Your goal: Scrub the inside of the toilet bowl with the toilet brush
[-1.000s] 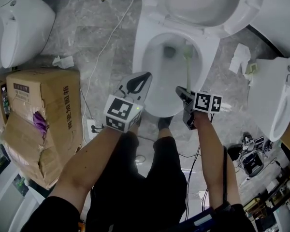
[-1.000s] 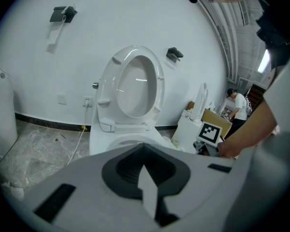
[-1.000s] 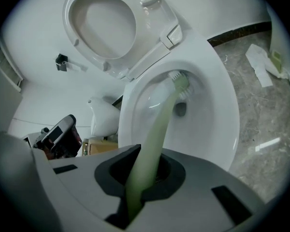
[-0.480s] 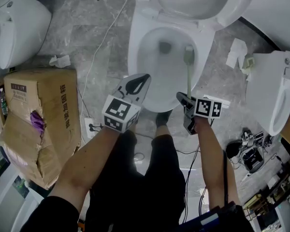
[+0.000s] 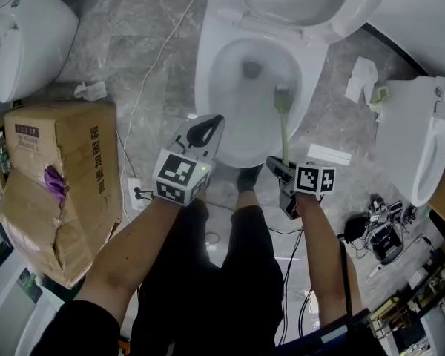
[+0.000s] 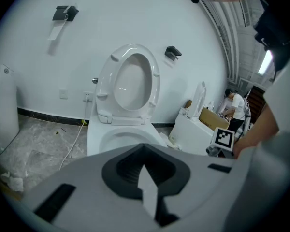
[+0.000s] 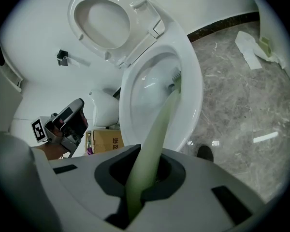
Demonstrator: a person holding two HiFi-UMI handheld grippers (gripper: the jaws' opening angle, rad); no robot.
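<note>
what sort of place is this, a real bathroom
Likely a fixture storeroom or test space, not a home bathroom: near the open toilet, a left fixture and a right fixture stand loose on the marble floor, beside a torn cardboard box.

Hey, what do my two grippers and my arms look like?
The left gripper and right gripper are pale grey-white shells tapering to a point, with dark grey lining round the jaws. Each carries a cube with black-and-white square markers; the left one shows a small green light. The forearms are bare, the sleeves dark. A thin dark cable runs along the right arm.
</note>
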